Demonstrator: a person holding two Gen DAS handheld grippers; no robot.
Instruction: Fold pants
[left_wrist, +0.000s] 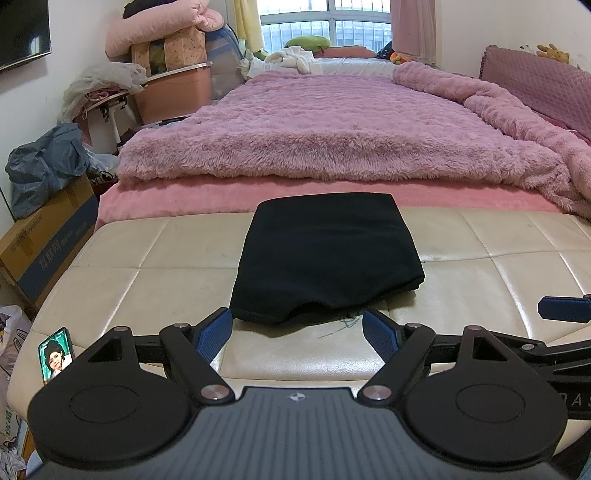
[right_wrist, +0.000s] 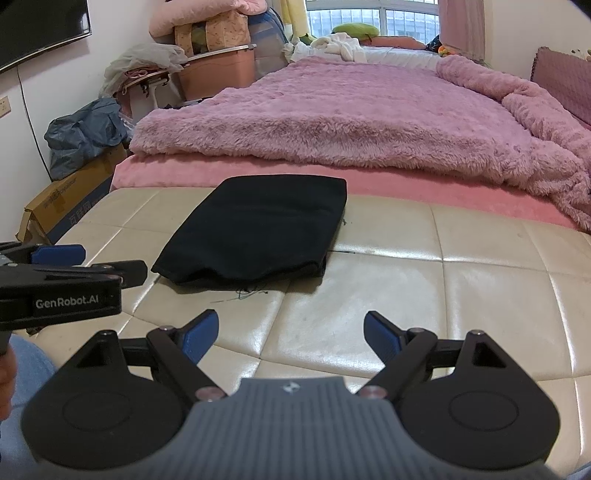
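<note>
Claws first: the left claw (left_wrist: 297, 328) has its blue-padded fingers (left_wrist: 212, 334) spread wide with nothing between them, hanging just short of the near edge of the black pants (left_wrist: 327, 258), not touching. The right claw (right_wrist: 291, 332) is spread apart the same way and empty too, sitting a bit further back, with the pants off to its front-left. In the right wrist view you can see the left claw's body coming in from the left edge with the GenRobot.AI label (right_wrist: 66, 302) on it, and a bit of the person's hand (right_wrist: 6, 373) at the far left. The pants are folded up into a compact rectangle, lying flat on the cream leather tabletop (left_wrist: 498, 280), which is a padded bench with stitched panels, and their far edge reaches about to the pink sheet (left_wrist: 184, 197) of the bed. A few loose dark threads (left_wrist: 345, 325) lie on the leather just by the near edge of the pants. There's a phone (left_wrist: 56, 355) with its screen lit near the left corner of the tabletop. Beyond that, a fluffy pink blanket (left_wrist: 332, 125) covers the bed, cardboard boxes (left_wrist: 44, 236) and a grey-blue bag (left_wrist: 46, 170) sit on the left, and a window (left_wrist: 325, 24) is at the back.
</note>
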